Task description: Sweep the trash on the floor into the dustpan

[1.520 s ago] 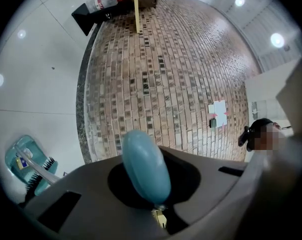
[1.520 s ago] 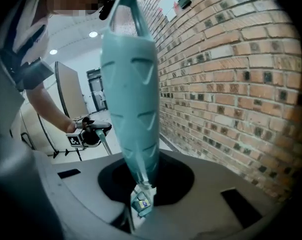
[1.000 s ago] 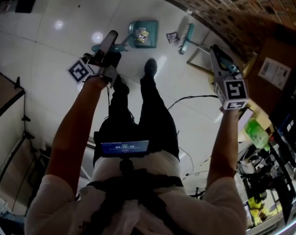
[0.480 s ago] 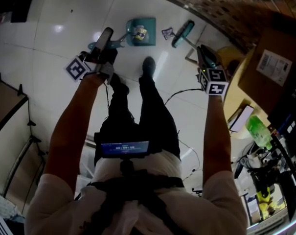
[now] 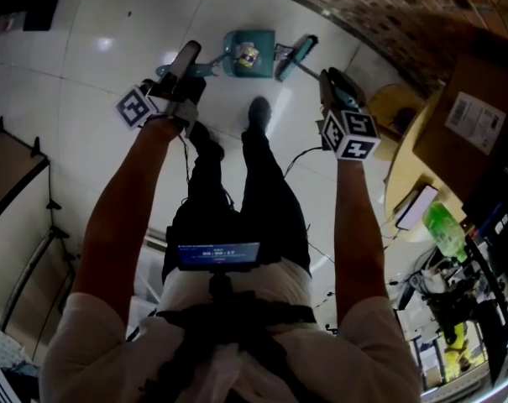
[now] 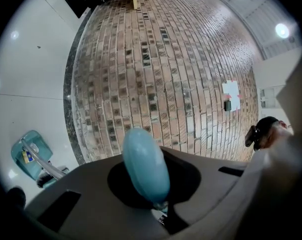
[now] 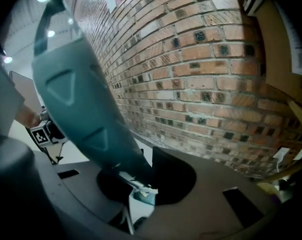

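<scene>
Light, loose trash (image 5: 248, 55) lies in the dustpan (image 5: 264, 65) on the floor ahead, beside the stiff broom (image 5: 294, 57), best held mid-handle, where the right gripper (image 5: 328, 80) grips it, jaws just eased slightly, while the left gripper (image 5: 186, 59) clamps the dustpan's handle.

Glossy white tiled floor (image 5: 86, 23), rough brick wall (image 6: 165, 74), smooth teal plastic dustpan (image 5: 265, 42).

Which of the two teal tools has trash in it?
The dustpan, the square pan left of the broom in the head view: yellowish trash lies inside it. The broom is a narrow brush.
</scene>
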